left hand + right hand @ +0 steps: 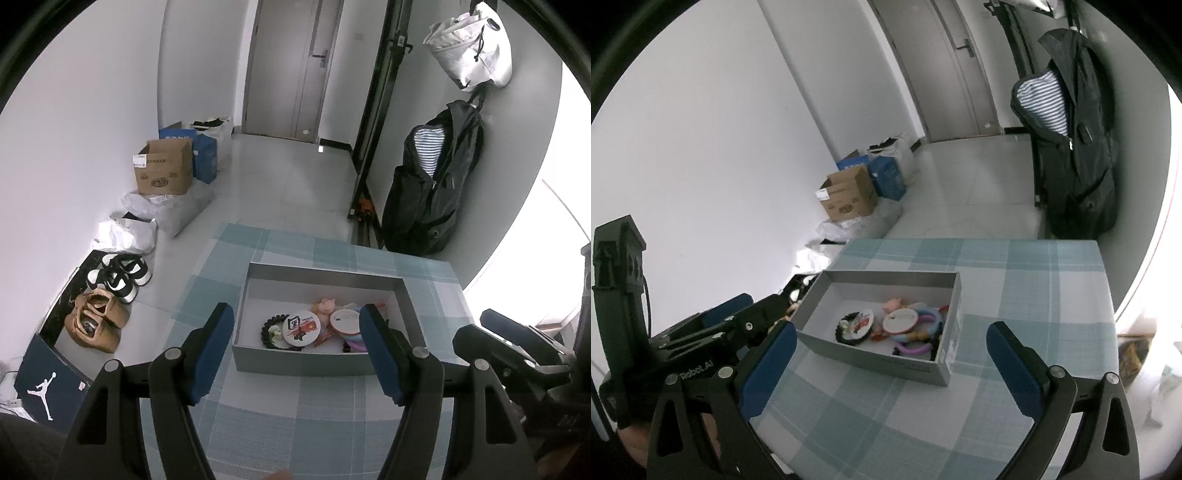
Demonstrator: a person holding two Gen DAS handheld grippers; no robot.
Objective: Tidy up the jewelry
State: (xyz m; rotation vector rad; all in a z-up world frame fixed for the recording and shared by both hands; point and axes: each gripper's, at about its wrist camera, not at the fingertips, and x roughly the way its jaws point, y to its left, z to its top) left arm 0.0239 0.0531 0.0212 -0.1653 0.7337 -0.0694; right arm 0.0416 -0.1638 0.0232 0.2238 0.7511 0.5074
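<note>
- Grey box (325, 360) at lower centre of the left wrist view, set on the checked tablecloth (303, 413); same box at centre of the right wrist view.
- Inside the box, heaped toward its near right part: black bead bracelet (271, 325), round printed disc (301, 328), pink figure (325, 306), white-faced round piece (345, 321), purple ring-shaped loops (916, 349). Far left part of the box floor bare.
- No jewelry visible on the cloth outside the box.
- Left gripper (297, 354): jaws spread wide, nothing between them, held above the cloth short of the box's near wall.
- Right gripper (892, 365): jaws spread wide, nothing held, at the lower edge of the frame, near the box's near corner.
- Stage: all visible pieces already lie in the box. Fits either a finished gathering or a mixed pile awaiting sorting; not settled by these views.
- Remaining work, if any: separating the overlapping pieces within the box.
</note>
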